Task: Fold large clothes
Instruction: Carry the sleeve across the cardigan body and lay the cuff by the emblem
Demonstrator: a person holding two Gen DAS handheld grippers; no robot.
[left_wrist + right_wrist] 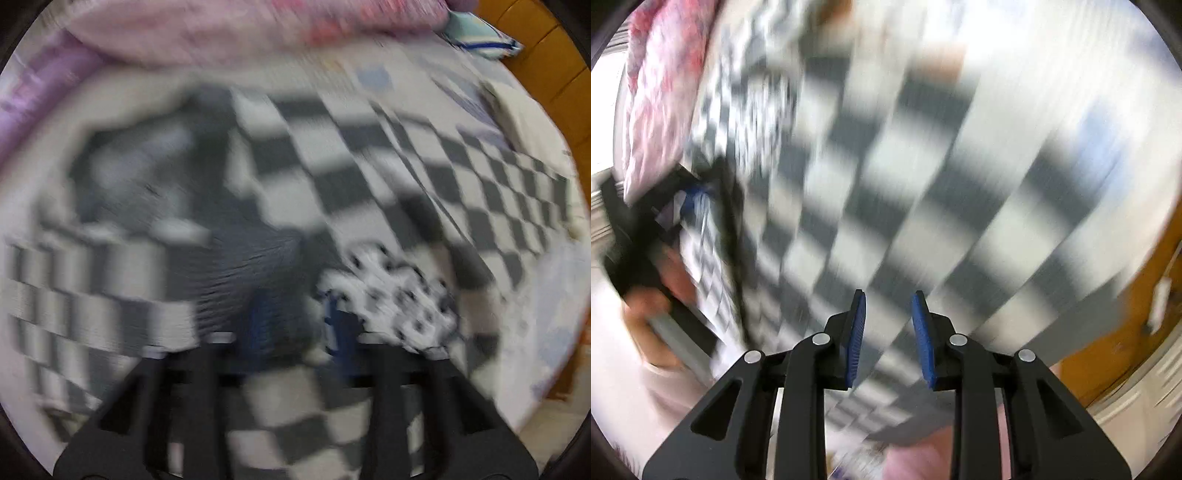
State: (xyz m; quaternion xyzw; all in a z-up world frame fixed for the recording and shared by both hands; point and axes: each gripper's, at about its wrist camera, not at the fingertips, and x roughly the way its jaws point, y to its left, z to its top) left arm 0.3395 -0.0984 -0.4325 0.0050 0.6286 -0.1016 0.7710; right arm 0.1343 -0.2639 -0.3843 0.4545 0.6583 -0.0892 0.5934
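Note:
A large grey-and-white checkered cloth (388, 155) lies spread over the bed, heavily blurred in both views. A plain grey ribbed fabric (236, 258) lies bunched on it, left of centre. My left gripper (299, 306) points down over the edge of that grey fabric with its blue pads (260, 317) apart. The blur hides whether anything touches them. In the right wrist view my right gripper (889, 295) hangs open above the checkered cloth (886, 184), with nothing between its pads (857, 332). The left gripper (696, 199) and the hand (646, 306) holding it show at the left edge there.
A white cloth with dark spots (399, 295) lies just right of the left gripper. A pink quilt (221, 33) and a pale blue pillow (476, 33) lie along the far side. A white folded item (528, 125) and orange wooden furniture (546, 48) stand at the right.

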